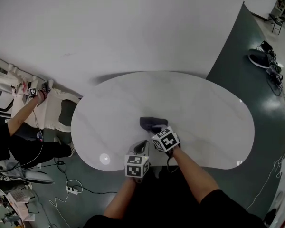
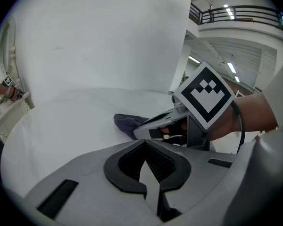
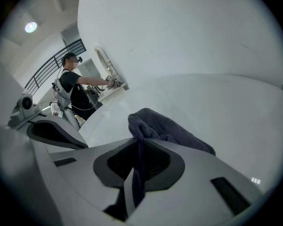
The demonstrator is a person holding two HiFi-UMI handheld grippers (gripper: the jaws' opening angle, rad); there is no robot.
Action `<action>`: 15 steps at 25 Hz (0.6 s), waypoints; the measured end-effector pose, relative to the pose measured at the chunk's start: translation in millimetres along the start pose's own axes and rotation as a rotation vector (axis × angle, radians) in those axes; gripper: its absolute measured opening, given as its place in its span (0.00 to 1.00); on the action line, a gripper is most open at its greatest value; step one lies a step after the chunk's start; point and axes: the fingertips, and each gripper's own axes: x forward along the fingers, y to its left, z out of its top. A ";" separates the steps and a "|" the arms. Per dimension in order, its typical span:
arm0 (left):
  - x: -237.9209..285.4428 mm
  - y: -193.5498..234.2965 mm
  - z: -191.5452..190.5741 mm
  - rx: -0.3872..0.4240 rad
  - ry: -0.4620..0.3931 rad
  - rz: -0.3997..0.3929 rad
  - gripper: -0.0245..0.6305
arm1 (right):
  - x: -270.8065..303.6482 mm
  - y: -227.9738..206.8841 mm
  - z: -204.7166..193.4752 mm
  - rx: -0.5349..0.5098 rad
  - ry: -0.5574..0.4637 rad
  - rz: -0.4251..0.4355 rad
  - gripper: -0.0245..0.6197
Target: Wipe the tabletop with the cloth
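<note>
A dark grey cloth (image 1: 151, 123) lies bunched on the white oval tabletop (image 1: 204, 122), near its front middle. My right gripper (image 1: 155, 128) is shut on the cloth's near edge. In the right gripper view a fold of the cloth (image 3: 172, 132) hangs pinched between the jaws (image 3: 134, 175), and the rest rests on the table. My left gripper (image 1: 142, 147) sits just behind and to the left of it, over the table's front edge. Its jaws (image 2: 148, 175) are shut with nothing in them. In the left gripper view the cloth (image 2: 126, 123) shows beyond the right gripper (image 2: 162, 125).
A person (image 1: 12, 137) stands at the table's left by a white chair (image 1: 57, 109), holding other grippers. Cables and a power strip (image 1: 72, 189) lie on the dark floor. A white backdrop (image 1: 133, 27) rises behind the table. Equipment (image 1: 268, 63) sits far right.
</note>
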 end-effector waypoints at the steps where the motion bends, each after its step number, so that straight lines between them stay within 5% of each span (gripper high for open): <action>1: 2.7 -4.9 1.5 0.003 0.003 -0.007 0.05 | -4.4 -4.6 -1.9 0.004 -0.005 -0.007 0.09; 15: 42.4 -69.4 21.9 0.120 0.052 -0.115 0.05 | -68.2 -77.5 -26.9 0.115 -0.076 -0.128 0.09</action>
